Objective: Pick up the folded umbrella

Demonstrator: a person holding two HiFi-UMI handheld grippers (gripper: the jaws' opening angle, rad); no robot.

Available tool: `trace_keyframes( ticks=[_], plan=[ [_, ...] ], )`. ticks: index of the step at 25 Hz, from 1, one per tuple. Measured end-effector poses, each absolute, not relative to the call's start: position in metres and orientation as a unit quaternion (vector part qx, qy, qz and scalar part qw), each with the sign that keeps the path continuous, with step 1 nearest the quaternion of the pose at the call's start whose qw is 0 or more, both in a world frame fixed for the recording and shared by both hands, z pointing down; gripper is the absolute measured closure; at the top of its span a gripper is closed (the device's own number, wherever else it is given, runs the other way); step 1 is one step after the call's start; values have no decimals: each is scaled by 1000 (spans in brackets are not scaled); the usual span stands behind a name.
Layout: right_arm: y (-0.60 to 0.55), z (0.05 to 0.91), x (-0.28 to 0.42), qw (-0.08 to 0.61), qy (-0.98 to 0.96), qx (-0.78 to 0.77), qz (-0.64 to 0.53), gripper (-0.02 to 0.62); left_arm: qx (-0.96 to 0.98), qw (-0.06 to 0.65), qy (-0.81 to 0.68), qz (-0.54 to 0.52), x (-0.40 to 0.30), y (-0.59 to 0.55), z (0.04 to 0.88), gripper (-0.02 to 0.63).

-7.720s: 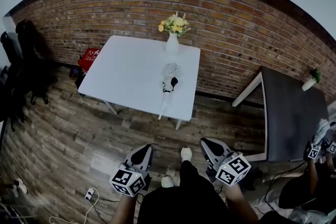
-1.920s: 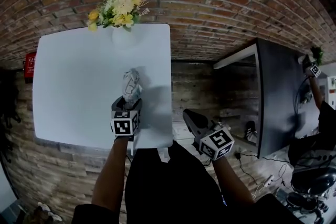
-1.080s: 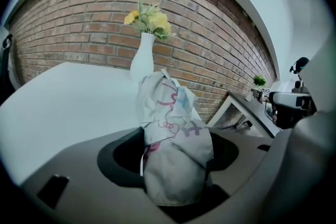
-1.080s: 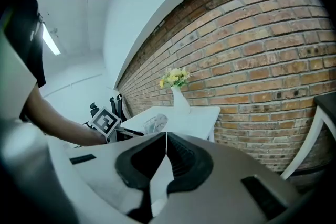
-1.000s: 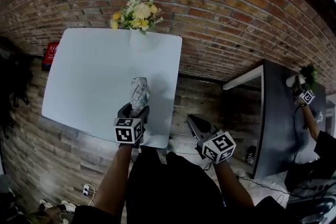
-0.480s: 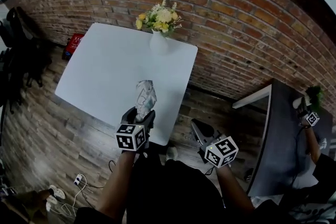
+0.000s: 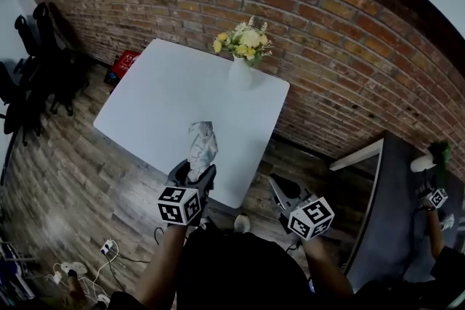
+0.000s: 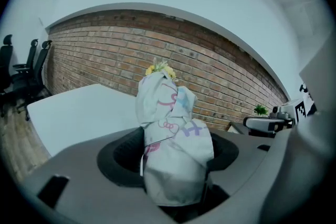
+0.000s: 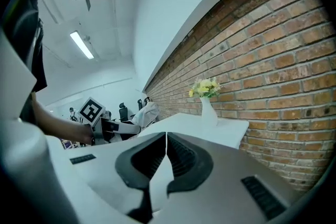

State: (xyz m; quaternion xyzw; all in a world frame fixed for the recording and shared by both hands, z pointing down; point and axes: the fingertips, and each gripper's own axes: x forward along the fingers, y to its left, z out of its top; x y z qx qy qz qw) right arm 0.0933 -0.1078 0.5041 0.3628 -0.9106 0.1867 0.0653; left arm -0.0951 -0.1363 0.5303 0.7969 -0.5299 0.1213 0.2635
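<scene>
My left gripper (image 7: 192,175) has its fingers (image 8: 119,157) clamped on the folded umbrella (image 7: 201,144), low down, over the worktop's (image 7: 152,94) near edge. Right gripper (image 7: 280,189) closed, empty. Risk: I'm squeezing loose fabric, so the top-heavy bundle could tip or slip out on a fast swing.

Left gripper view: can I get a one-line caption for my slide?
The left gripper shut on the umbrella, with the table and brick wall behind.
</scene>
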Motion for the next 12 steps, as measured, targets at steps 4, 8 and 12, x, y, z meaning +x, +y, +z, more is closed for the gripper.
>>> trace_keyframes(
  ticks=[4,8,12],
  plan=[
    [-109,488,76,55,-919,348,176,572,799,251,-535,111,-108,-129,517,310],
    [-109,479,62,49,-918,353,172,572,804,246,-532,105,-122,-118,505,310],
    [-111,471,48,41,-916,361,169,572,806,237,-534,96,-142,-109,492,310]
  ],
)
